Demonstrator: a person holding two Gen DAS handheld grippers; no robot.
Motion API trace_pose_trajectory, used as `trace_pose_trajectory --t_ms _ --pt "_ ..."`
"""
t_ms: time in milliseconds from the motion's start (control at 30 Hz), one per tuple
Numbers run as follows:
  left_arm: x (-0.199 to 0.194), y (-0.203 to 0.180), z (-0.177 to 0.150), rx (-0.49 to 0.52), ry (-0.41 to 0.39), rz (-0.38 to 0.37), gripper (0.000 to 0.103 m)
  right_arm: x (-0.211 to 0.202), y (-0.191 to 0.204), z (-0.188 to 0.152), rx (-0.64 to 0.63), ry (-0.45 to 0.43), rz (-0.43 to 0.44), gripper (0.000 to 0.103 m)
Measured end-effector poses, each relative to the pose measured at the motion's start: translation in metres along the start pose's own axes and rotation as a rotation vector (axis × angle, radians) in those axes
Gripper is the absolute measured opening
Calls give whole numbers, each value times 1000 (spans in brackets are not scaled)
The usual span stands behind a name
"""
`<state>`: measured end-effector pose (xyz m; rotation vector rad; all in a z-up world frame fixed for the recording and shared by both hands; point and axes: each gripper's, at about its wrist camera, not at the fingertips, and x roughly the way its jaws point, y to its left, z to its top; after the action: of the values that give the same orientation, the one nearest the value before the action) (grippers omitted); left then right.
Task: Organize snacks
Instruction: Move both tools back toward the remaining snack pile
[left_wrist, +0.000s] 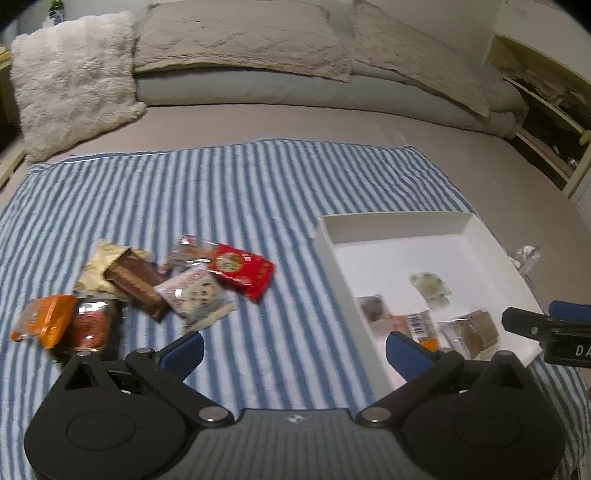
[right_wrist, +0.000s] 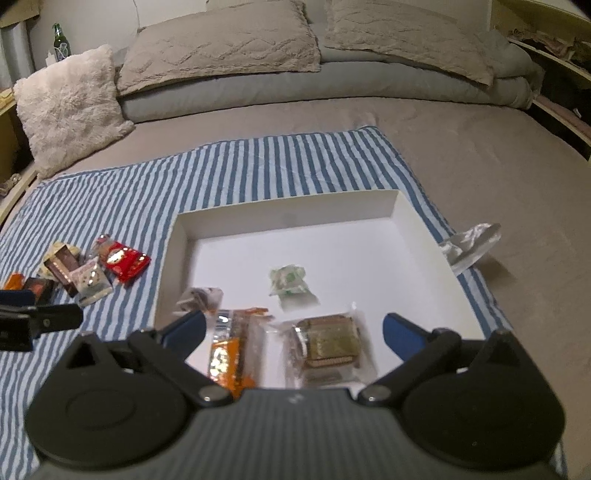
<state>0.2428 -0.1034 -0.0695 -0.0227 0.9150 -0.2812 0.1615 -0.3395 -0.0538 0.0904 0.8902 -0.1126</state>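
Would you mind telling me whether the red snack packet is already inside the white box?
No, the red snack packet lies on the striped cloth with the other loose snacks, to the left of the white box.

a bed (right_wrist: 461, 155) in a taupe sheet fills the room, two beige pillows (right_wrist: 221, 40) on a grey duvet (right_wrist: 295, 83) at its head, a fluffy cushion (right_wrist: 70, 103) left, a bottle (right_wrist: 57, 37) behind, shelves (left_wrist: 546, 96) right.

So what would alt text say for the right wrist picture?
An open right gripper hangs empty over a white box holding four wrapped snacks, on a striped cloth over a bed. More snacks, including a red packet, lie left of the box.
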Motion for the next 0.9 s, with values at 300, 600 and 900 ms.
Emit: trace_pose_trajectory --t_ms 300,600,900 --pt "-13 51 -4 -49 -15 63 103 14 34 7 -4 -6 48 103" --pt "-23 100 -6 -119 -39 114 103 34 83 17 -44 -2 109 103" --pt "-15 151 -14 -152 -14 178 103 57 127 20 -140 13 176 103"
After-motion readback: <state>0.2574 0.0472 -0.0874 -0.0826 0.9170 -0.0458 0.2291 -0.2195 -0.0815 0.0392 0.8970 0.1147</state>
